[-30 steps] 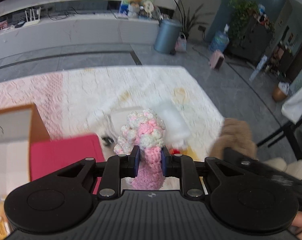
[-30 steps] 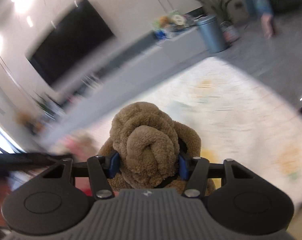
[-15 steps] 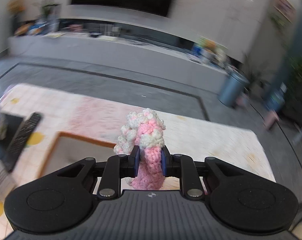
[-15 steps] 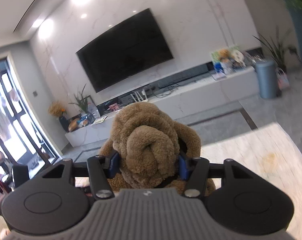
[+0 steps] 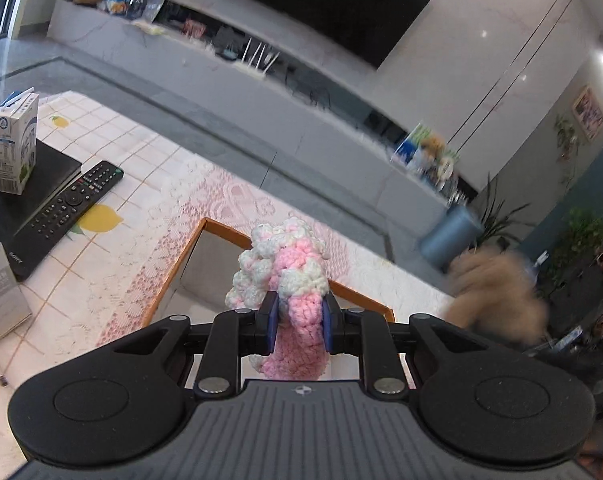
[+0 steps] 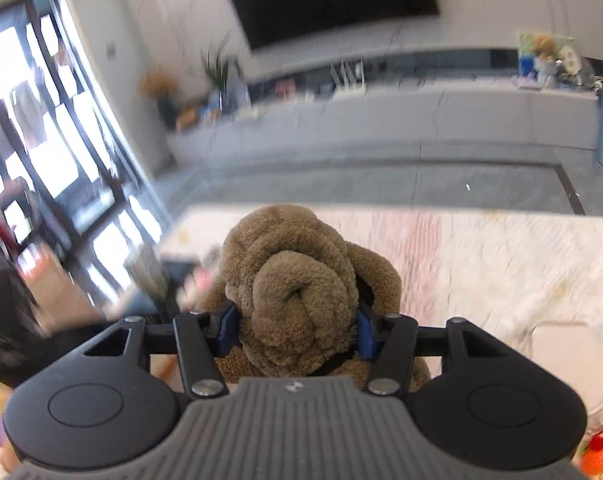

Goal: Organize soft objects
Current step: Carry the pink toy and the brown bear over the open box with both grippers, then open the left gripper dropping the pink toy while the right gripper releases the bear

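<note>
While the remote (image 5: 63, 204) reads SONY, left fingers (image 5: 270, 328) grip pink crochet (image 5: 289, 280), right fingers (image 6: 226, 328) brown plush (image 6: 297, 296)

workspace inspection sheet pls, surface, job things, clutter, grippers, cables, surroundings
surface: table under a lemon-print and pink lace cloth.
job's things: pink-white crochet toy; brown plush; open box below the crochet toy.
clutter: remote, milk carton standing on a black book.
grippers: left gripper shut on the crochet toy; right gripper shut on the plush.
cables: nothing seen.
surroundings: wall TV, long white cabinet, blue bin, plants.
</note>
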Action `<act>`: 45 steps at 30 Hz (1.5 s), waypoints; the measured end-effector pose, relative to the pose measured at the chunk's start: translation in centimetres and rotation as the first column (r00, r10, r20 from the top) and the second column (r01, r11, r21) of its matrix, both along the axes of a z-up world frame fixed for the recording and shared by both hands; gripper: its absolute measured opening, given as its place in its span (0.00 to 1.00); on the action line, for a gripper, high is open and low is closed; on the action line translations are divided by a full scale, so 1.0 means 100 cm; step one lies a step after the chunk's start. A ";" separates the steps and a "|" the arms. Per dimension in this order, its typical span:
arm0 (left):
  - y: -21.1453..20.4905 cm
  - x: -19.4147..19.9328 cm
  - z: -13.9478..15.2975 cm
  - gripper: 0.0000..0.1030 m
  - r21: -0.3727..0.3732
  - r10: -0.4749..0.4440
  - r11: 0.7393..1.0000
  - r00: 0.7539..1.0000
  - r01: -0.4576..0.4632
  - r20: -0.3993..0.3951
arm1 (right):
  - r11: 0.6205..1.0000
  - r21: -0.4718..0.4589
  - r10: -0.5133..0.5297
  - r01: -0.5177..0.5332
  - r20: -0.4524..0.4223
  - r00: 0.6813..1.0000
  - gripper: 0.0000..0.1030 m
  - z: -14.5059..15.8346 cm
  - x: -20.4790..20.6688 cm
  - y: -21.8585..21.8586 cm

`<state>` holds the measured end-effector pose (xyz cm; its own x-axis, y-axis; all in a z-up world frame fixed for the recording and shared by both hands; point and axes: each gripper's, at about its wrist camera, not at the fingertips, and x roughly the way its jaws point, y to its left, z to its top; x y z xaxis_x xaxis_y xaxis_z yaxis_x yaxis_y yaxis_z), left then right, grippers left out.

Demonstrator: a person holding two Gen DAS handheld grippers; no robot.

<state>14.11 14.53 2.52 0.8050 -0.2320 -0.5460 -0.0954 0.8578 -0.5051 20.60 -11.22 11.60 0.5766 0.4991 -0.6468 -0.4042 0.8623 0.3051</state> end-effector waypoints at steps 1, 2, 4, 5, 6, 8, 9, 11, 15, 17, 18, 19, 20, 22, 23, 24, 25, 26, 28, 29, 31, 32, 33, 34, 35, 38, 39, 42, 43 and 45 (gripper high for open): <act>-0.001 0.000 -0.004 0.23 0.006 -0.003 1.000 1.000 0.003 0.011 | 0.999 -0.036 0.008 -0.009 -0.019 1.000 0.54 -0.012 0.002 0.009; -0.002 0.001 -0.007 0.23 0.021 -0.019 1.000 1.000 0.018 0.019 | 0.998 -0.068 0.016 -0.019 -0.036 0.999 0.54 -0.022 0.004 0.017; -0.008 0.003 -0.011 0.23 0.067 -0.064 0.996 0.998 0.062 0.022 | 0.993 -0.108 0.031 -0.038 -0.064 0.997 0.54 -0.040 0.005 0.028; -0.011 0.005 -0.014 0.23 0.092 -0.076 0.993 0.997 0.074 0.016 | 0.992 -0.122 0.038 -0.046 -0.072 0.997 0.54 -0.046 0.006 0.034; -0.013 0.007 -0.016 0.23 0.120 -0.081 0.990 0.997 0.080 0.010 | 0.989 -0.137 0.045 -0.054 -0.072 0.996 0.54 -0.051 0.008 0.036; -0.015 0.008 -0.021 0.23 0.180 -0.085 0.980 0.996 0.081 0.017 | 0.982 -0.174 0.057 -0.067 -0.062 0.996 0.54 -0.055 0.010 0.043; -0.014 0.008 -0.023 0.23 0.194 -0.088 0.977 0.996 0.083 0.016 | 0.979 -0.193 0.061 -0.071 -0.059 0.996 0.54 -0.054 0.011 0.046; -0.010 0.011 -0.027 0.24 0.186 -0.101 0.977 0.995 0.102 -0.014 | 0.972 -0.219 0.071 -0.080 -0.048 0.996 0.54 -0.056 0.012 0.052; 0.003 0.013 -0.038 0.27 0.159 -0.096 0.982 0.994 0.103 -0.055 | 0.964 -0.252 0.072 -0.084 -0.057 0.996 0.54 -0.065 0.020 0.057; 0.008 0.012 -0.037 0.31 0.147 -0.077 0.986 0.996 0.083 -0.046 | 0.956 -0.281 0.076 -0.088 -0.054 0.996 0.54 -0.068 0.021 0.062; 0.011 0.012 -0.037 0.36 0.134 -0.078 0.987 0.996 0.083 -0.037 | 0.950 -0.300 0.081 -0.092 -0.048 0.996 0.54 -0.070 0.021 0.065; 0.013 0.011 -0.036 0.50 0.116 -0.090 0.989 0.996 0.092 -0.024 | 0.943 -0.318 0.088 -0.096 -0.040 0.995 0.54 -0.071 0.020 0.067; 0.014 0.010 -0.034 0.59 0.096 -0.105 0.990 0.994 0.106 -0.010 | 0.938 -0.333 0.093 -0.099 -0.033 0.995 0.54 -0.072 0.018 0.070; 0.014 0.008 -0.030 0.82 0.078 -0.114 0.991 0.993 0.112 0.019 | 0.932 -0.350 0.093 -0.096 -0.025 0.995 0.54 -0.073 0.016 0.072; 0.014 0.005 -0.028 0.84 0.086 -0.101 0.991 0.994 0.098 0.031 | 0.930 -0.355 0.090 -0.092 -0.024 0.996 0.54 -0.074 0.016 0.073; 0.013 0.003 -0.025 0.85 0.101 -0.082 0.992 0.996 0.078 0.037 | 0.929 -0.360 0.086 -0.090 -0.025 0.996 0.54 -0.074 0.016 0.074; 0.013 0.002 -0.022 0.85 0.117 -0.062 0.991 0.997 0.057 0.036 | 0.927 -0.364 0.085 -0.089 -0.026 0.996 0.54 -0.074 0.016 0.075; 0.014 0.001 -0.020 0.85 0.131 -0.045 0.991 0.998 0.040 0.034 | 0.926 -0.367 0.085 -0.088 -0.025 0.996 0.54 -0.073 0.017 0.076; 0.017 -0.003 -0.015 0.85 0.141 -0.035 0.990 0.999 0.030 0.037 | 0.925 -0.370 0.087 -0.089 -0.021 0.996 0.54 -0.073 0.017 0.078; 0.020 -0.005 -0.013 0.85 0.137 -0.044 0.990 0.998 0.039 0.035 | 0.924 -0.372 0.089 -0.089 -0.019 0.996 0.54 -0.073 0.017 0.079; 0.029 -0.010 -0.008 0.85 0.093 -0.033 0.995 0.998 0.028 0.053 | 0.921 -0.378 0.098 -0.098 -0.021 0.995 0.54 -0.074 0.018 0.082; 0.032 -0.011 -0.007 0.85 0.075 -0.018 0.997 0.998 0.014 0.061 | 0.918 -0.384 0.102 -0.102 -0.020 0.995 0.54 -0.075 0.019 0.084; 0.035 -0.013 -0.005 0.85 0.068 -0.003 0.998 0.998 -0.001 0.065 | 0.915 -0.390 0.106 -0.103 -0.016 0.994 0.54 -0.077 0.019 0.086; 0.038 -0.013 -0.004 0.85 0.071 0.009 0.997 0.998 -0.013 0.066 | 0.911 -0.397 0.112 -0.108 -0.014 0.994 0.54 -0.079 0.020 0.089; 0.039 -0.013 -0.004 0.85 0.080 0.017 0.997 0.998 -0.022 0.067 | 0.907 -0.406 0.119 -0.114 -0.013 0.993 0.54 -0.081 0.021 0.092; 0.042 -0.010 -0.007 0.85 0.099 0.032 0.994 0.998 -0.037 0.054 | 0.884 -0.446 0.151 -0.141 -0.013 0.988 0.54 -0.088 0.025 0.103; 0.042 -0.008 -0.009 0.85 0.097 0.036 0.994 0.998 -0.041 0.046 | 0.874 -0.460 0.167 -0.154 -0.013 0.986 0.54 -0.090 0.026 0.107; 0.044 -0.004 -0.014 0.85 0.086 0.041 0.995 0.999 -0.043 0.029 | 0.811 -0.557 0.206 -0.176 -0.009 0.979 0.54 -0.101 0.030 0.121; 0.044 -0.003 -0.014 0.85 0.083 0.043 0.996 0.999 -0.045 0.028 | 0.771 -0.612 0.227 -0.177 0.005 0.974 0.54 -0.107 0.030 0.127; 0.045 -0.003 -0.014 0.85 0.088 0.062 0.994 0.998 -0.064 0.028 | 0.703 -0.685 0.275 -0.193 0.012 0.961 0.54 -0.120 0.031 0.135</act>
<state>13.76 18.98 1.08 0.8301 -0.1322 -0.5417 -0.1390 0.8918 -0.4306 23.71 2.30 -0.40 0.5854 0.0854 -0.8062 -0.6148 0.6950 -0.3728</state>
